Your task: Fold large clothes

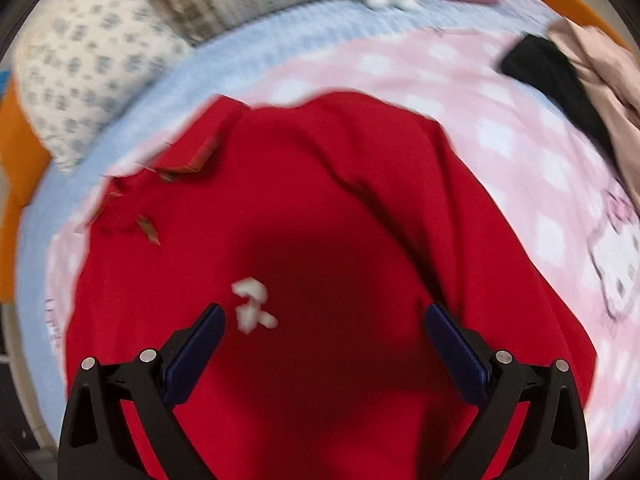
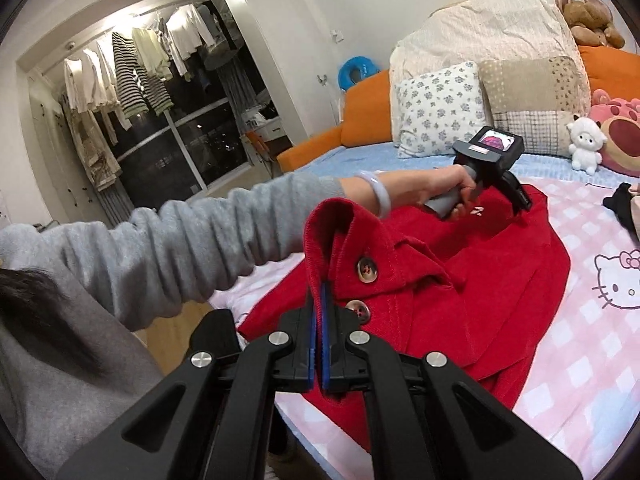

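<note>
A red corduroy garment (image 1: pixel 320 208) with a small white logo (image 1: pixel 252 308) lies spread on the pink checked blanket (image 1: pixel 500 128). My left gripper (image 1: pixel 325 312) hangs open just above its middle, pointing steeply down, with nothing between the fingers. In the right wrist view the same garment (image 2: pixel 480 280) shows its buttons (image 2: pixel 367 270) and collar. My right gripper (image 2: pixel 318 294) is shut on the collar edge by the button placket and lifts it off the bed. A person's hand (image 2: pixel 452 188) in a grey sleeve holds the left gripper farther over the garment.
Pillows (image 2: pixel 440 108), a white plush toy (image 2: pixel 585 144) and a pink plush sit at the head of the bed. Black and beige clothes (image 1: pixel 580 80) lie at the right of the blanket. The bed's near edge, floor and a window with hanging laundry (image 2: pixel 132 64) are at left.
</note>
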